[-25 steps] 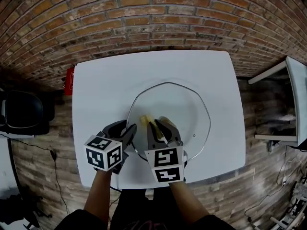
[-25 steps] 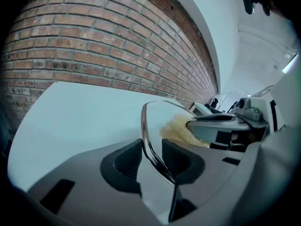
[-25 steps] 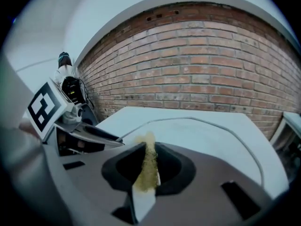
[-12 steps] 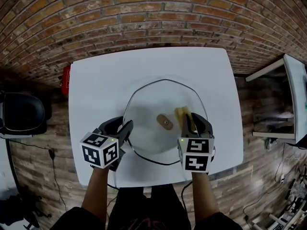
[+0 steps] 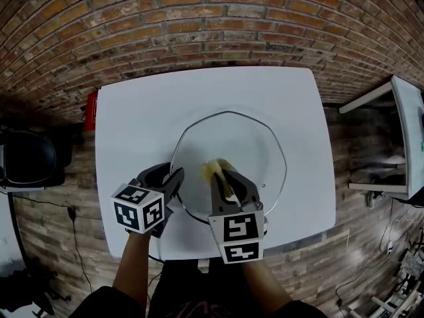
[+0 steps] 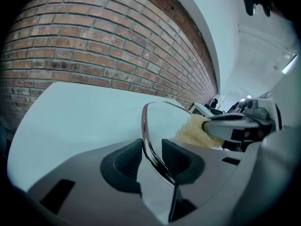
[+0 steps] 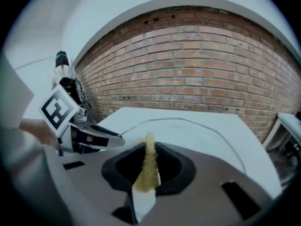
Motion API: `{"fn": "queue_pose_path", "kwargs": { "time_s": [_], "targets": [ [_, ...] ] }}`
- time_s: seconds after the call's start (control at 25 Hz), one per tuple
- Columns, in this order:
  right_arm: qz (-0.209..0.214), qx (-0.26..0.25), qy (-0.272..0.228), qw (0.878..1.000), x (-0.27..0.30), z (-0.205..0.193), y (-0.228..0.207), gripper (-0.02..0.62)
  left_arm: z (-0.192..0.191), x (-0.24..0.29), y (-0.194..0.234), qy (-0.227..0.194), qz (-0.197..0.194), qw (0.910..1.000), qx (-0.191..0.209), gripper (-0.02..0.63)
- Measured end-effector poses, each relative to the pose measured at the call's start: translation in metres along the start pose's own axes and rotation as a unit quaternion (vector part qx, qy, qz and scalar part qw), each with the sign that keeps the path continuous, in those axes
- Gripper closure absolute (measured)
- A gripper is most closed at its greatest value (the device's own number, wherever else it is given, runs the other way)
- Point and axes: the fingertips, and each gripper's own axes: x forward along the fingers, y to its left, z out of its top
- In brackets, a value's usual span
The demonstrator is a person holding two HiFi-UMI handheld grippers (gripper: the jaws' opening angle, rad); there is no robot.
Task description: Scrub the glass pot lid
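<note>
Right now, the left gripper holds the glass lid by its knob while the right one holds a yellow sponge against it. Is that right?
Not the knob: the left gripper view shows the left gripper clamped on the rim of the glass pot lid. The right gripper holds the yellow sponge against it.

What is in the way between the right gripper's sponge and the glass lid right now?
Nothing visible. The yellow sponge in the right gripper lies against the glass lid near its middle. The left gripper clamps the lid's near rim, off to the side.
</note>
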Motion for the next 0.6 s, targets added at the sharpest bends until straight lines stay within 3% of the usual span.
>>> {"fn": "queue_pose_path", "kwargs": {
  "time_s": [0.12, 0.24, 0.6],
  "targets": [
    [0.036, 0.002, 0.003, 0.999, 0.009, -0.002, 0.032, 0.537, 0.001, 0.001, 0.0, 0.0, 0.0, 1.0, 0.001, 0.472],
    [0.038, 0.0, 0.01, 0.999, 0.013, -0.008, 0.038, 0.537, 0.0, 0.002, 0.0, 0.002, 0.001, 1.0, 0.001, 0.472],
    [-0.012, 0.006, 0.048, 0.999, 0.0, -0.036, -0.018, 0.537, 0.001, 0.001, 0.002, -0.001, 0.004, 1.0, -0.001, 0.472]
  ]
}}
